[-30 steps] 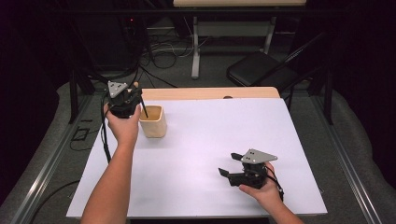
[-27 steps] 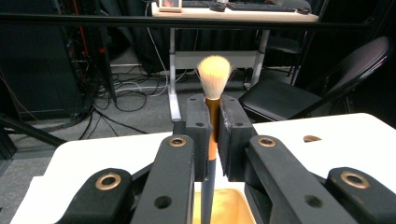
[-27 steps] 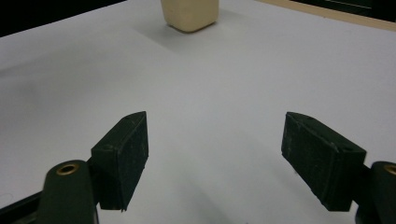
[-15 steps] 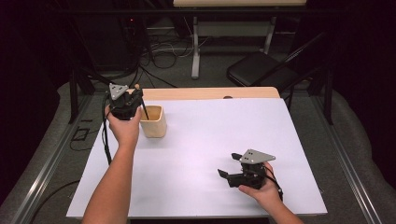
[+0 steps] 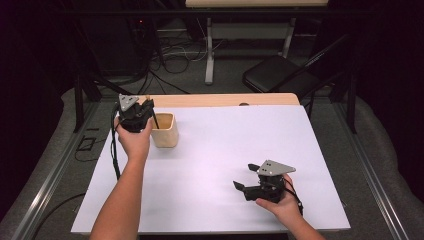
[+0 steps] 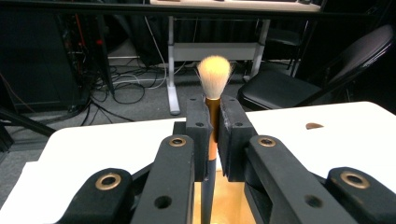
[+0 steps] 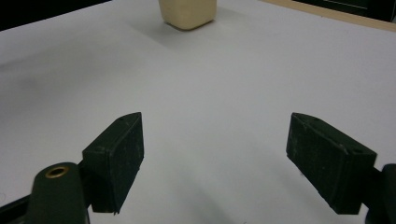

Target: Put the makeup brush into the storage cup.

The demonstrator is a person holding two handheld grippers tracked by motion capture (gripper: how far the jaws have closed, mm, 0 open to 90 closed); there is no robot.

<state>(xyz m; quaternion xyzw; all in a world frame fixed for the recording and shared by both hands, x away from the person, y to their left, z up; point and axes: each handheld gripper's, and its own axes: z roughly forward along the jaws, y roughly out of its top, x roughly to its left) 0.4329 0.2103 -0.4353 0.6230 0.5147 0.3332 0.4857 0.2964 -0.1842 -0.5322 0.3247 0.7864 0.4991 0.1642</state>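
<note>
The brush (image 6: 214,107) is showing soft, pale bristles above a shiny copper-coloured metal ferrule, with a darker glossy handle below. The left gripper (image 6: 212,140) is looking like matt black plastic, its pads (image 6: 198,135) slightly rough, with brass-toned rivets glinting. The cup (image 5: 164,130) is looking like smooth pale wood. The surface (image 5: 225,150) is lying matt white, its far edge showing light wood.

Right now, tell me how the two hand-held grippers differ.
The left hand-held gripper is shut on a makeup brush above the beige cup; the right hand-held gripper stands wide open, empty, low over the white table. Both have black jaws.
</note>
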